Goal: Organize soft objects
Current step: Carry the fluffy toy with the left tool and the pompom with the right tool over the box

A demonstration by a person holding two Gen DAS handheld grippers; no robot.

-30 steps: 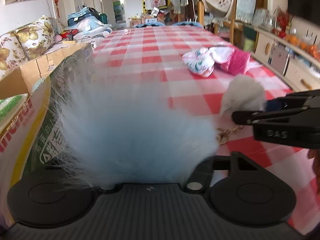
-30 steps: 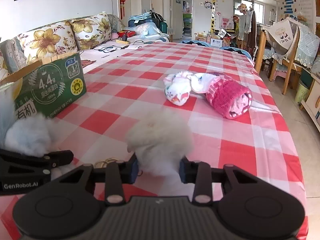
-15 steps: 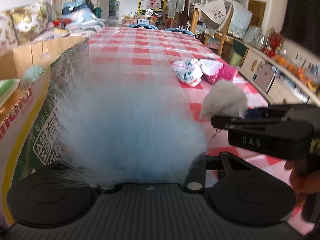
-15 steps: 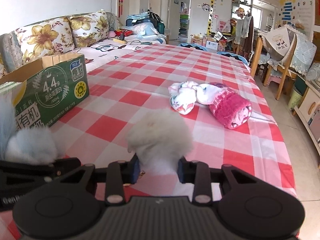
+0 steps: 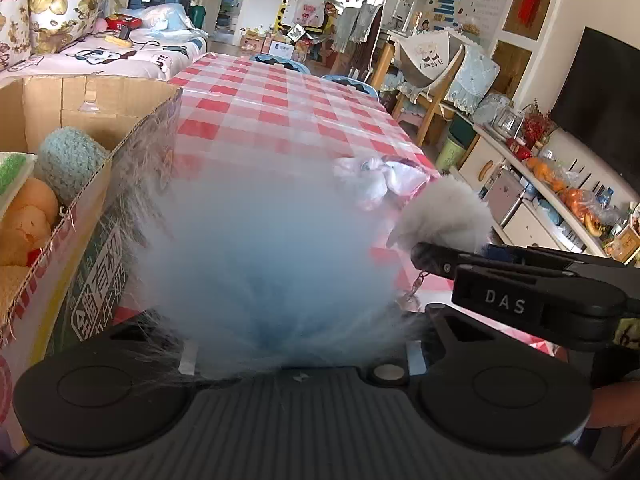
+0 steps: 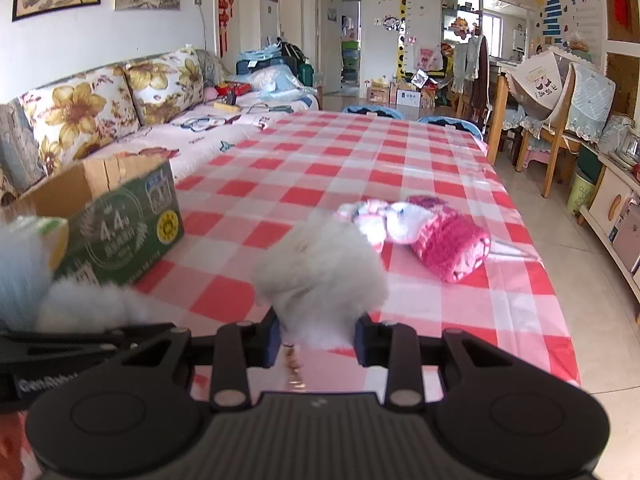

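Lifted pompom (image 6: 322,268) (between right tongs (image 6: 316,338))

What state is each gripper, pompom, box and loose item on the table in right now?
Left gripper: jaws just closing, shut on blue pompom.
Right gripper: shut on white pompom, chain dangling.
Cardboard box: open, soft toys inside.
Pink knit piece: lying on tablecloth.
White cloth bundle: lying beside it, touching.
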